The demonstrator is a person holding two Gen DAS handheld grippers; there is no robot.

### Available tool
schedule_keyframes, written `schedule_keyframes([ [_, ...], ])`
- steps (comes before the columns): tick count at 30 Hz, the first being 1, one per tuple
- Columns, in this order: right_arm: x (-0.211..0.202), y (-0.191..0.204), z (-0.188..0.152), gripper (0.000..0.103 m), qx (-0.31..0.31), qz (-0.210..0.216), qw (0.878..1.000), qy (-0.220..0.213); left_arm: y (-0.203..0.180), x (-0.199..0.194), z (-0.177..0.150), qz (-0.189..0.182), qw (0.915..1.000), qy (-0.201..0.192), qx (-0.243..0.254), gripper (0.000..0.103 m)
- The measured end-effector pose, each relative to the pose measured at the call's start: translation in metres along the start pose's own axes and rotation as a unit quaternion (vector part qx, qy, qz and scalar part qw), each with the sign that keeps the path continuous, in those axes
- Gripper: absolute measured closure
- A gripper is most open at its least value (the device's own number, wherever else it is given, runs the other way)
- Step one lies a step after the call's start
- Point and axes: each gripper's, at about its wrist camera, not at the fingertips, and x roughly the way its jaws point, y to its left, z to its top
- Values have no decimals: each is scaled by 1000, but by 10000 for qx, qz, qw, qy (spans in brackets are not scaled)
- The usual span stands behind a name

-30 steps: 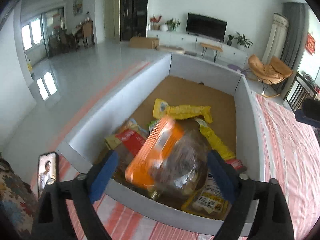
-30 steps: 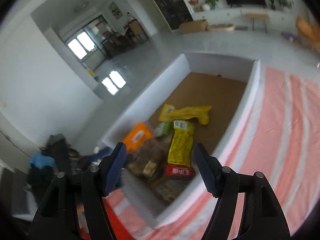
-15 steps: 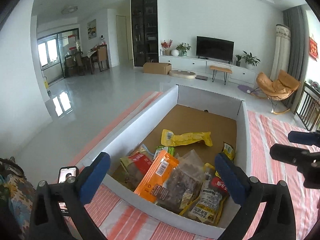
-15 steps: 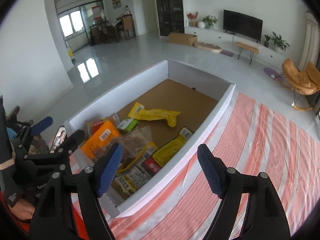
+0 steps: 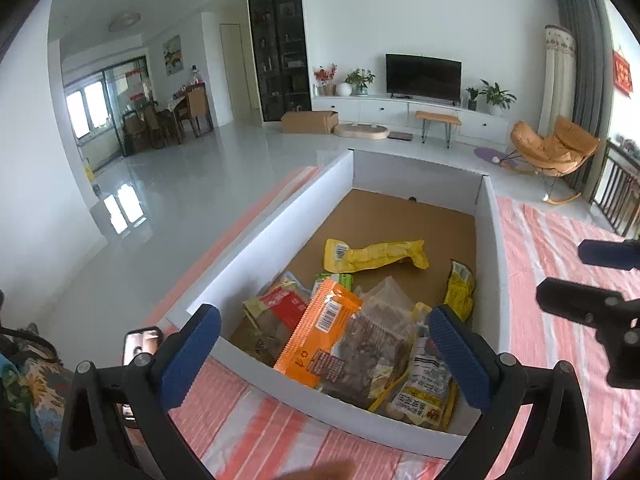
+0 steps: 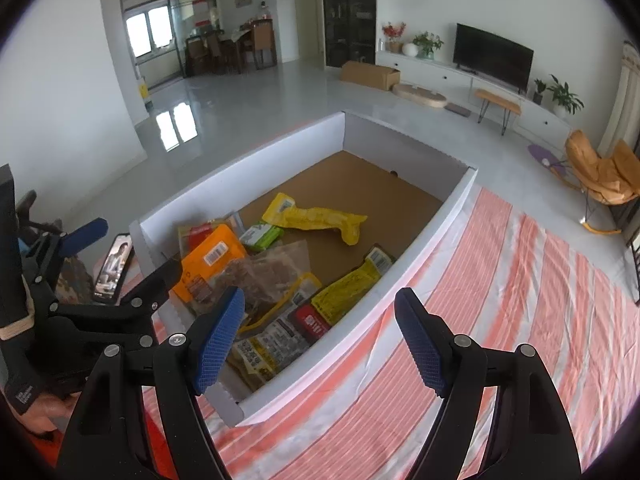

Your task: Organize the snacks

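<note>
Bright daylight from far windows (image 5: 86, 114), glare on glossy floor (image 5: 124, 208), fisheye-bent dark edges, mostly sharp.

Open-topped white-walled box (image 5: 276, 224): far half of the cardboard floor (image 5: 404, 216) bare, near end heaped with snack packets (image 5: 352, 340).

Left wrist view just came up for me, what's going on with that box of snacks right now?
A person holds a two-finger gripper in each hand over a striped cloth. Both the left gripper and the right gripper have their jaws open and hold nothing. The snacks lie piled at the near end of the white box: an orange packet on top, a clear bag of brown pieces beside it, a long yellow packet alone further back.
</note>
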Motion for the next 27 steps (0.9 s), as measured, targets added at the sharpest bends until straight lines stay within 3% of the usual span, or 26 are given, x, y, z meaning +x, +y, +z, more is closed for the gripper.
schedule_keyframes([
  [14,11,8,4,22,-102,-10,9999,91,6,9,5,-193,9990,374,-156,0],
  [27,14,9,2,22,-124,-31,9998,168,4,4,6,-135,9994,300,-51,0],
])
